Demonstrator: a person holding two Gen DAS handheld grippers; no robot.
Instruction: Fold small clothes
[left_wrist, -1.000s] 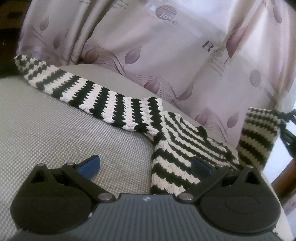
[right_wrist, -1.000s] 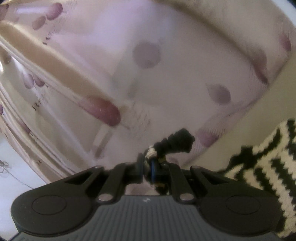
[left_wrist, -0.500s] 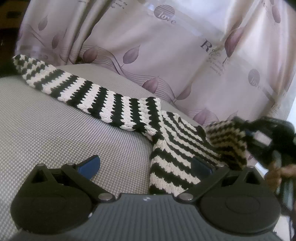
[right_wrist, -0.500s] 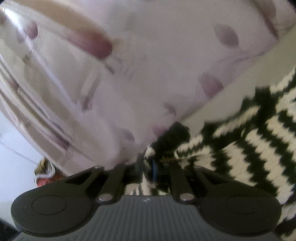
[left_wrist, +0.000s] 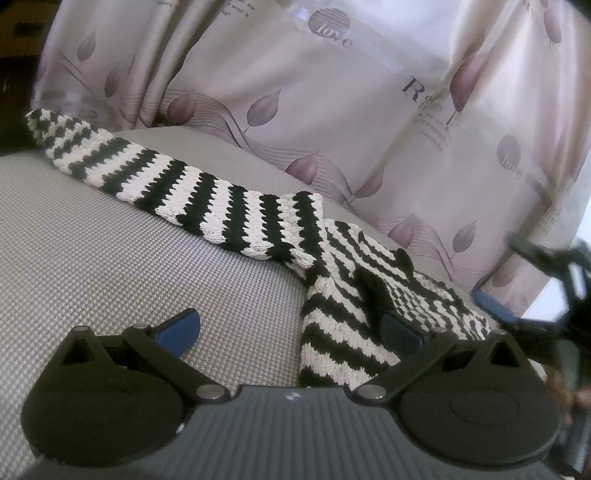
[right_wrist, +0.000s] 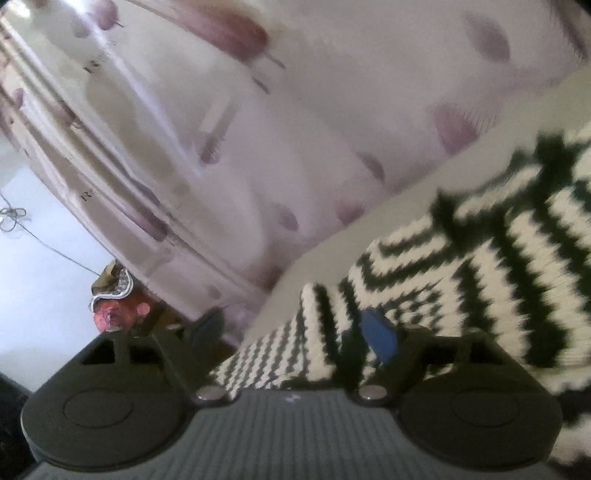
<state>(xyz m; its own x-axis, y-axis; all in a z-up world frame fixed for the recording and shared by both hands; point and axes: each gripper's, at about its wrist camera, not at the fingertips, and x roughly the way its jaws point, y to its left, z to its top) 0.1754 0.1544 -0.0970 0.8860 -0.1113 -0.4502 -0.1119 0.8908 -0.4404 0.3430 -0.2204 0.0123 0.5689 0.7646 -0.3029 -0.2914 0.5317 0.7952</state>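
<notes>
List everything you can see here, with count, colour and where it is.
sweater: one, black and white stripes, spread on the surface, one sleeve stretched out to the left, the other folded onto the body
surface: one, grey weave, under the sweater
curtain: one, pale pink with purple leaves, behind
bundle: one, red and white, low at the curtain's foot
left gripper: black, blue pads, open, empty, at the hem
right gripper: black, blue pads, opening over the folded sleeve

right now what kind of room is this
Probably a room in a home, not a workshop: a black-and-cream striped knitted sweater lies on a grey woven padded surface, maybe a bed or sofa, backed by a pale pink satin curtain printed with purple leaves.
</notes>
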